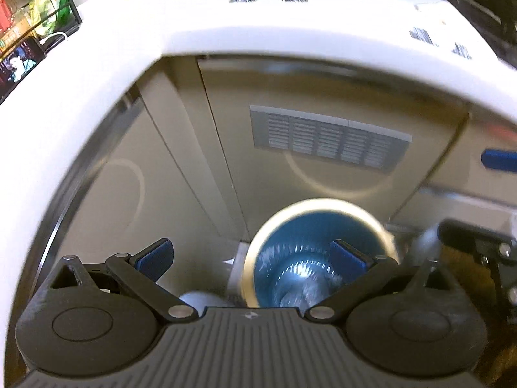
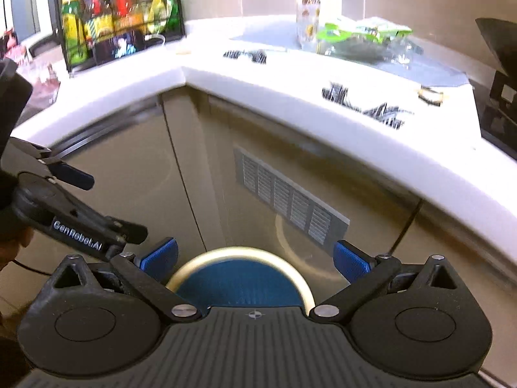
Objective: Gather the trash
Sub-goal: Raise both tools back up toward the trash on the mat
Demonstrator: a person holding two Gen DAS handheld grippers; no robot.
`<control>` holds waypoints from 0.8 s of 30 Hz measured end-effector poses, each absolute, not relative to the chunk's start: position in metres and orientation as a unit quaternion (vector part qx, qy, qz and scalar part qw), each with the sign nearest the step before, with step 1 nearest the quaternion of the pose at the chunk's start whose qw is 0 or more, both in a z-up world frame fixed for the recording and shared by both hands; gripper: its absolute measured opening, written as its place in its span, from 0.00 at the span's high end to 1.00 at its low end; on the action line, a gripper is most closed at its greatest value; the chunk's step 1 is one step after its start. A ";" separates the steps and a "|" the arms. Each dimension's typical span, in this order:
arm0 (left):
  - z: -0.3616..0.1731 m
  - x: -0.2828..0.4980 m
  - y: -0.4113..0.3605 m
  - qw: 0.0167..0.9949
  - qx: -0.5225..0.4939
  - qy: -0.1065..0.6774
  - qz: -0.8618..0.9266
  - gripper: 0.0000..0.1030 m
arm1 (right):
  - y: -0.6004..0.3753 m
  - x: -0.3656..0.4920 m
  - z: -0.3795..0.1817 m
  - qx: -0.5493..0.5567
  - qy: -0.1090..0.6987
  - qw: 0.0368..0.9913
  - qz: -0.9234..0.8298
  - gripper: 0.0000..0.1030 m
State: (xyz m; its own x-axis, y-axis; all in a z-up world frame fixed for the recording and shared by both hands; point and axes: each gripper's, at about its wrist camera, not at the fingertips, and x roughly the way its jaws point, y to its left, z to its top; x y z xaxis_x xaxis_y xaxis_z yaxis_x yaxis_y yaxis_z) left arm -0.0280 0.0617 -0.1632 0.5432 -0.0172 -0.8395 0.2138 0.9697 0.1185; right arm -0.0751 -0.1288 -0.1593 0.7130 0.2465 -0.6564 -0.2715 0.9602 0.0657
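A round trash bin point(image 1: 320, 255) with a cream rim and blue liner stands on the floor below the counter; something shiny lies inside it. It also shows in the right wrist view point(image 2: 239, 278). My left gripper point(image 1: 252, 255) is open and empty above the bin's left side. My right gripper point(image 2: 255, 257) is open and empty right above the bin. The left gripper point(image 2: 106, 211) shows at the left of the right wrist view. On the white counter point(image 2: 290, 97) lie a clear bottle point(image 2: 308, 9), green wrappers point(image 2: 362, 32) and dark scraps point(image 2: 365, 103).
Beige cabinet doors with a grey vent point(image 2: 287, 194) face me under the counter. A black rack of bottles point(image 2: 116, 13) stands at the counter's far left. A black appliance point(image 2: 497, 80) sits at the right. A phone point(image 1: 19, 64) leans by the rack.
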 end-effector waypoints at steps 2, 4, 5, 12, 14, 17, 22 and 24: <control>-0.151 -0.011 0.063 0.875 0.089 0.470 -0.072 0.00 | -0.134 -0.064 -0.151 -0.010 0.342 0.928 0.148 0.01; -0.136 0.007 0.064 0.880 0.085 0.461 -0.082 0.00 | -0.136 -0.053 -0.137 -0.005 0.322 0.934 0.154 0.01; -0.127 0.015 0.064 0.883 0.086 0.454 -0.085 0.00 | -0.138 -0.048 -0.128 -0.005 0.308 0.937 0.162 0.01; -0.079 0.113 0.070 0.905 0.090 0.400 -0.114 0.00 | -0.159 0.028 -0.061 0.048 0.182 0.969 0.164 0.00; -0.071 0.140 0.074 0.910 0.073 0.390 -0.118 0.00 | -0.166 0.055 -0.053 0.071 0.167 0.972 0.147 0.00; -0.064 0.177 0.078 0.908 0.039 0.400 -0.119 0.00 | -0.173 0.090 -0.047 0.087 0.184 0.969 0.143 0.00; -0.052 0.197 0.078 0.899 0.013 0.423 -0.118 0.00 | -0.175 0.122 -0.034 0.067 0.225 0.964 0.121 0.00; -0.046 0.196 0.082 0.901 0.013 0.417 -0.119 0.00 | -0.174 0.128 -0.029 0.060 0.225 0.965 0.122 0.00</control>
